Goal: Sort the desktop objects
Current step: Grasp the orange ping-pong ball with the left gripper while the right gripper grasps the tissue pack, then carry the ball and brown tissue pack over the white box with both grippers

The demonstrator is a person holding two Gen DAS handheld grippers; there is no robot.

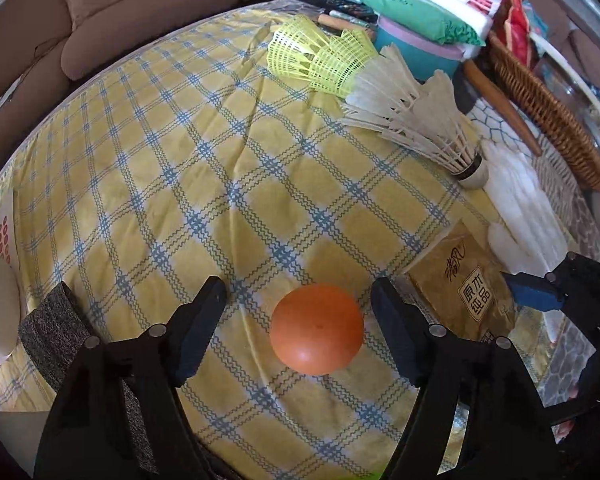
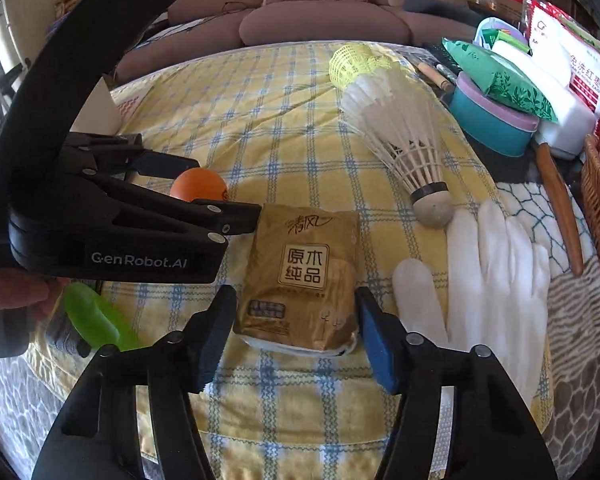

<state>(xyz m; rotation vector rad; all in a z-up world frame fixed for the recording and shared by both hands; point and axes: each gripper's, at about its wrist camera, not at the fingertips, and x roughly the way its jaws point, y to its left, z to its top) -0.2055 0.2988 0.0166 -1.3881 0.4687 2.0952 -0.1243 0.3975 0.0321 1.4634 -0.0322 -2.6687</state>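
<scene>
An orange ball (image 1: 315, 329) lies on the yellow checked cloth (image 1: 180, 160) between the fingers of my open left gripper (image 1: 300, 300), touching neither. The right wrist view shows the same ball (image 2: 196, 189) between the left gripper's fingers (image 2: 204, 188). My right gripper (image 2: 296, 316) is open around the near end of a gold tissue pack (image 2: 300, 276), which lies flat on the cloth; its fingers stand apart from the pack. The pack also shows in the left wrist view (image 1: 464, 280). A white feather shuttlecock (image 2: 404, 144) and yellow plastic shuttlecocks (image 1: 320, 56) lie further back.
A white glove (image 2: 492, 264) lies right of the pack. A wicker basket (image 1: 548, 108), a teal box (image 2: 492, 124), food packets (image 2: 540, 64) and a wooden stick (image 2: 560, 200) crowd the right side. A green object (image 2: 96, 316) and a grey cloth (image 1: 60, 328) lie at the near left. A sofa (image 2: 324, 4) stands behind.
</scene>
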